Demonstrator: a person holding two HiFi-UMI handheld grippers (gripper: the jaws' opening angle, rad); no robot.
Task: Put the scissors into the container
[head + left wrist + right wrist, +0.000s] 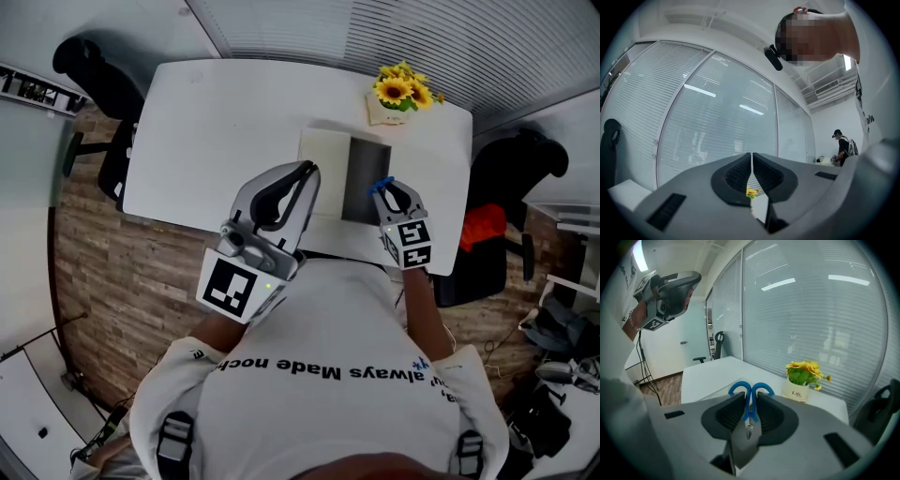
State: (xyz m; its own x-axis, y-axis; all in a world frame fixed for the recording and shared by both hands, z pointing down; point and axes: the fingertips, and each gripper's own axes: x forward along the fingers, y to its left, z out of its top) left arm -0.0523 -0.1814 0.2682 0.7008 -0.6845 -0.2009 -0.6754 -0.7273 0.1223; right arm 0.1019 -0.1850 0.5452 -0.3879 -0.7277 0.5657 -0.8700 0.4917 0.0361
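While the left gripper (pixel 307 171) hangs closed and empty, the right gripper (pixel 392 190) pinches the scissors (pixel 750 401), handles forward, over the edge of the container (pixel 366 178). Released here, they could catch that edge and drop onto the table (pixel 216 122).

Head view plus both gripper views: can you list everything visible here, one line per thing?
table: one, white, middle of the head view
container: one, cream and grey, middle of the table
flower pot: one, cream with yellow blooms, table's far edge
scissors: one, blue handles, between the right gripper's jaws
chairs: two, black, one at each table end
second person: one, dark clothes, far background
left gripper: one, grey, raised, shut, empty
right gripper: one, grey, near the container, shut on the scissors
shirt: one, white, bottom of the head view
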